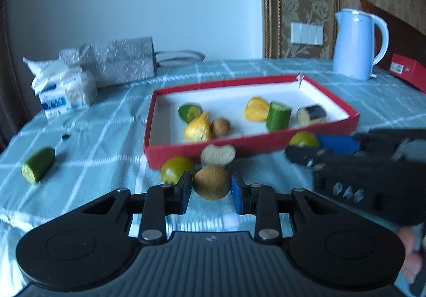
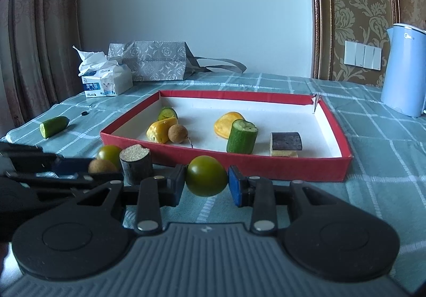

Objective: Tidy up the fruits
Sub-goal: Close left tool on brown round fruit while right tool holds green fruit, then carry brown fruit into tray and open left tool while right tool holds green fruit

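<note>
You're gripping a brown round fruit (image 1: pixel 211 182) with your left gripper (image 1: pixel 211 186), jaws closed on it from both sides, sitting low over the checked green tablecloth (image 1: pixel 106 137) just in front of the red tray (image 1: pixel 250 144). Your right gripper (image 2: pixel 206 181) is clamping a green round fruit (image 2: pixel 206 176), pads pressing on each side, also just in front of the tray's near wall. Between the two grippers a dark eggplant chunk (image 2: pixel 135 164) is standing upright with its pale cut face up, and a second green round fruit (image 2: pixel 109 154) is sitting just beside it, close to the tray's near-left corner. Inside the tray you're seeing a yellow piece (image 2: pixel 161 129) touching a small brown fruit (image 2: pixel 177 133), a green cucumber slice (image 2: pixel 167 113) behind them, another yellow piece (image 2: pixel 227 122), a cucumber stub (image 2: pixel 242 137) standing upright, and an eggplant piece (image 2: pixel 286 142) toward the right. A cucumber end (image 2: pixel 53 125) is lying well apart on the cloth to the left. A tissue pack (image 2: pixel 106 78), a grey bag (image 2: pixel 157 60) and a pale blue kettle (image 2: pixel 404 70) are sitting along the far side.
</note>
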A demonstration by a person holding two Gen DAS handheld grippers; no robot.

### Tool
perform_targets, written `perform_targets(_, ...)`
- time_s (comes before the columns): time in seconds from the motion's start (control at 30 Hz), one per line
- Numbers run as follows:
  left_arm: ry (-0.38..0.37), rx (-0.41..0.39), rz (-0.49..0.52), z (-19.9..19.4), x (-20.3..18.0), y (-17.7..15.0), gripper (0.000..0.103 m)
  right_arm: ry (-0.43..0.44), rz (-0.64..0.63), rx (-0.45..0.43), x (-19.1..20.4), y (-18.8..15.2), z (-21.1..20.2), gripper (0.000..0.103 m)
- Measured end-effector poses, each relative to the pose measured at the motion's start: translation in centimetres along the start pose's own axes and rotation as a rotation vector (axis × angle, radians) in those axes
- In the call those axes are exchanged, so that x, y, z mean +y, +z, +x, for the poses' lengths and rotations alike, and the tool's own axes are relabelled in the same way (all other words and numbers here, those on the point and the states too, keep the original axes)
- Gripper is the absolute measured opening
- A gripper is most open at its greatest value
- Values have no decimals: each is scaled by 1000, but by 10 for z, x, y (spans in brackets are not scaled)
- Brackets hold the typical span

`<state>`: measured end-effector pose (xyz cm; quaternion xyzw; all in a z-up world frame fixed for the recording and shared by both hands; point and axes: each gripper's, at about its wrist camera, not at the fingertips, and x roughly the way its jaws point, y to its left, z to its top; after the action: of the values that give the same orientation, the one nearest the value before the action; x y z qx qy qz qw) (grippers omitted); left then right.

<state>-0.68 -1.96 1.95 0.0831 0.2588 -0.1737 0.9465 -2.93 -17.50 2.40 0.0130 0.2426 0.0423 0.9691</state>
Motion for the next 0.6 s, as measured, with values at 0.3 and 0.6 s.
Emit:
perform_targets(0.3, 50, -76, 60, 15, -8, 50, 31, -1, -3, -5, 1, 0, -1, 34)
perform_targets(0.6, 108, -2, 72, 86, -13, 73, 31, 5, 7, 9, -1, 0, 2, 33)
